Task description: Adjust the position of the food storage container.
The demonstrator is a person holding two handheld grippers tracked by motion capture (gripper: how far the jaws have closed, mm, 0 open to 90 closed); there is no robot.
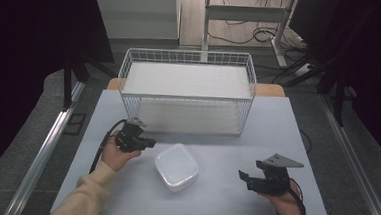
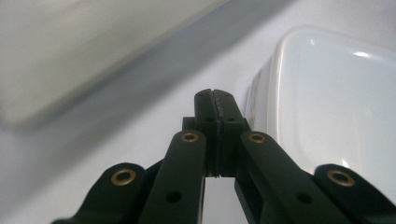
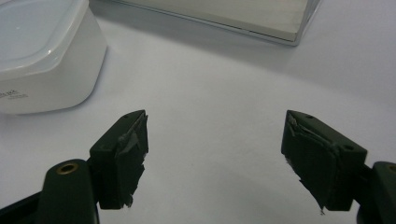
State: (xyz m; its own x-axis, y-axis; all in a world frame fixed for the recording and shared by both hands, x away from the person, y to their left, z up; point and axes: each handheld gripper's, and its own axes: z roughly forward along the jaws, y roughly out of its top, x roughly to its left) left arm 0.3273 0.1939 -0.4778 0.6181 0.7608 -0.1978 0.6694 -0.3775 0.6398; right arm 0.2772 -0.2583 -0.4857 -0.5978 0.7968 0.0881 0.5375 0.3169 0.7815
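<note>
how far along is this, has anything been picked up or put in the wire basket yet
Nothing looks done: the wire basket shows nothing on its shelves, and the white lidded container sits on the table between the hands. Neither gripper holds anything: the left gripper is shut beside the container, the right gripper open. Any grasping or placing remains.

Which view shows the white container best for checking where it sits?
The high view: the whole white container sits on the table between both tools, in front of the wire basket. The left gripper view shows one blurred edge; the right gripper view shows a corner and side wall.
</note>
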